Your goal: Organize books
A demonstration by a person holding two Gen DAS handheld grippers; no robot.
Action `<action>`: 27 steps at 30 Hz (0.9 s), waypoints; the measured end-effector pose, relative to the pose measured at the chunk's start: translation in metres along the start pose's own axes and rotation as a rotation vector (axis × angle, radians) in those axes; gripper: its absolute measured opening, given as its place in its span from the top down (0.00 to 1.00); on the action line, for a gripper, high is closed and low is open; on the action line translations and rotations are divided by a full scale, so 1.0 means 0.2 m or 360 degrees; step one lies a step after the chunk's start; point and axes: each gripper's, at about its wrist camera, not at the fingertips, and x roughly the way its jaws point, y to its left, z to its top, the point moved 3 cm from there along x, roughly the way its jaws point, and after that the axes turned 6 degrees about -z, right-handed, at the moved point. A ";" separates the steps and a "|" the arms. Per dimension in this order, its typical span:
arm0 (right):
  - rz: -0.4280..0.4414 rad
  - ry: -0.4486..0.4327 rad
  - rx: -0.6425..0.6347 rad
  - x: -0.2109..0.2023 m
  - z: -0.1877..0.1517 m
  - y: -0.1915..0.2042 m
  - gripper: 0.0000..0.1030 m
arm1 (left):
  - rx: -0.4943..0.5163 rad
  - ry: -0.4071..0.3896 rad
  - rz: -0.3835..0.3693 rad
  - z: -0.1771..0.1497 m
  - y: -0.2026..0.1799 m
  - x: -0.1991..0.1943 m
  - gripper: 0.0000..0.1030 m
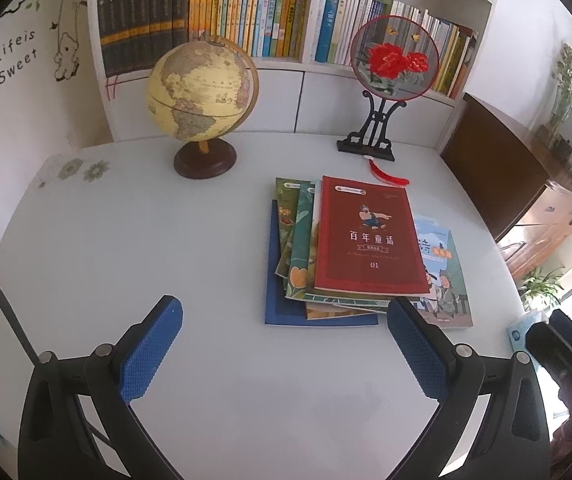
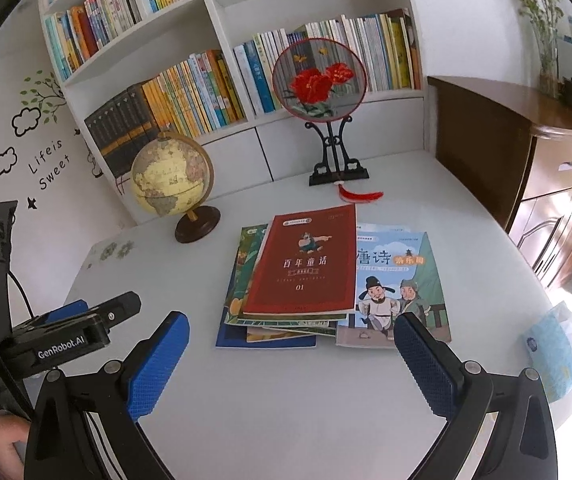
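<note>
On the white surface, ahead of both grippers: one loose pile of thin paperback books, fanned and out of square. Topmost, a red softcover book with a cartoon figure and the numeral 01, lying flat, long axis running away from the cameras toward the white bookshelf at the back. Beneath it, several green illustrated books splayed to its left; lowest on that side, a dark blue book whose near corner juts toward the grippers. To the right, partly under the red cover, a light blue picture book with two robed figures, its right half lying bare on the surface. Left gripper: jaws spread wide, nothing between them, hovering over the surface just short of the pile's near edge, with the pile ahead and slightly right of its centre line. Right gripper: likewise spread wide and empty, the pile straight ahead, its right blue fingertip overlapping the near edge of the light blue book in view; contact cannot be told. Judgement: the two stand about equally close; the right gripper lies better for the exposed light blue book, the left for the dark blue corner. Also on the surface, well behind the pile: a yellowish globe on a dark wooden base, and a round embroidered fan with red flowers on a black stand.
</note>
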 end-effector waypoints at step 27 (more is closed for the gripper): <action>0.0071 0.0464 0.0083 1.04 -0.03 -0.28 0.24 | -0.0019 0.0320 -0.0488 0.10 -0.03 1.09 0.34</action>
